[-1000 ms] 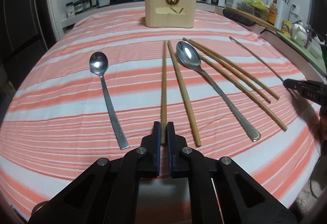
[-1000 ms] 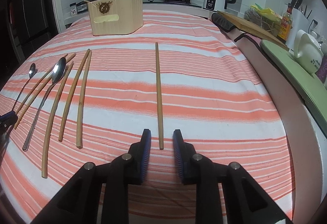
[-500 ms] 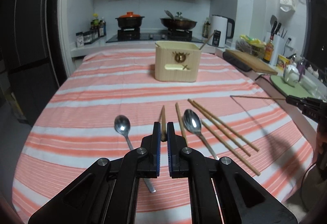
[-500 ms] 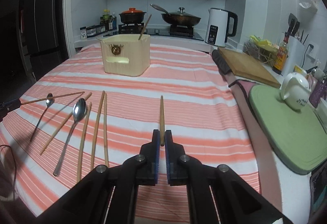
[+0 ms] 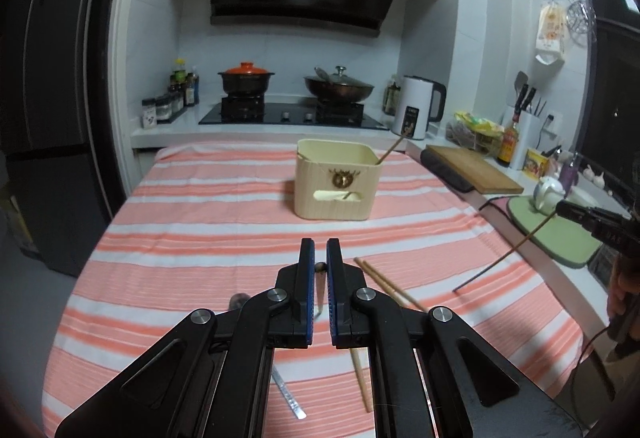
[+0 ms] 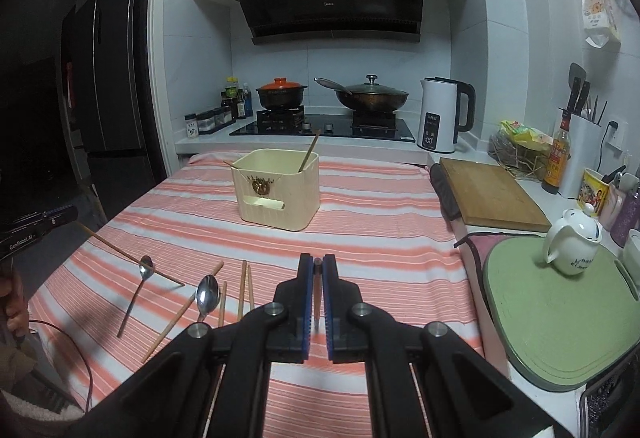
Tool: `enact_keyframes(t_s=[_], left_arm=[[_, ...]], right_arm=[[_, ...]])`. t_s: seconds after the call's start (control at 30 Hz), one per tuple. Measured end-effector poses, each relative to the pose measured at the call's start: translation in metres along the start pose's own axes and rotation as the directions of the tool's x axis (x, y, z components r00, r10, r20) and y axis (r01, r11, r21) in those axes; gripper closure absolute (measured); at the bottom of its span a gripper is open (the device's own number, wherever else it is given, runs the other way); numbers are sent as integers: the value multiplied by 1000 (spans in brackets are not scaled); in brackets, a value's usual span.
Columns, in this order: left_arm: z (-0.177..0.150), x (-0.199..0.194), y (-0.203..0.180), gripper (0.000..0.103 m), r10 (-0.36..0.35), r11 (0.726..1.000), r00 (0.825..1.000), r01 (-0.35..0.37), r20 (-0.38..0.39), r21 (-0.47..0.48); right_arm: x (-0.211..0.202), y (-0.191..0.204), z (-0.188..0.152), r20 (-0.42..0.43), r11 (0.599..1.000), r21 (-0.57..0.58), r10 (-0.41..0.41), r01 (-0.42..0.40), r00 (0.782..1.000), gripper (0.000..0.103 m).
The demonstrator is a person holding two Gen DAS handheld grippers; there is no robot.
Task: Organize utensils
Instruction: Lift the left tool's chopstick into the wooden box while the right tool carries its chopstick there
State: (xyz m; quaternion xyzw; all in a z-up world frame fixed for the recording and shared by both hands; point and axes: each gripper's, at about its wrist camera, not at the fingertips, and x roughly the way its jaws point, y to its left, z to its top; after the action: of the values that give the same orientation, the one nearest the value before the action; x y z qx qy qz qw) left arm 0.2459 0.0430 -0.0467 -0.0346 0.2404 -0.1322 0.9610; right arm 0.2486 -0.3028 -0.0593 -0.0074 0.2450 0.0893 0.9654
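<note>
Both tongs (image 5: 319,258) (image 6: 318,270) higher, chopsticks (image 6: 317,292) clamped between.

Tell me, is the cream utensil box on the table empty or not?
Not empty: a chopstick leans out of the cream box.

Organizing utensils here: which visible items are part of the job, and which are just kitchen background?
Job: left gripper and right gripper, each holding a chopstick; cream box; spoons, loose chopsticks.

Background: kettle, cutting board, teapot, pots.

Both hand-held grippers — left (image 5: 320,256), right (image 6: 318,270) — clamped, raised.
</note>
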Motion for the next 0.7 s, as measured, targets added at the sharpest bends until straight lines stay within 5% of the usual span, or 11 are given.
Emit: enact_keyframes(t_s=[0.4, 0.7], left_arm=[[26, -3, 1, 100, -37, 999, 999, 37, 15, -17], [78, 9, 5, 100, -70, 997, 997, 71, 32, -20]], right_arm=[[-14, 7, 27, 57, 998, 1, 65, -65, 996, 98], [8, 21, 68, 87, 992, -28, 128, -126, 988, 98]])
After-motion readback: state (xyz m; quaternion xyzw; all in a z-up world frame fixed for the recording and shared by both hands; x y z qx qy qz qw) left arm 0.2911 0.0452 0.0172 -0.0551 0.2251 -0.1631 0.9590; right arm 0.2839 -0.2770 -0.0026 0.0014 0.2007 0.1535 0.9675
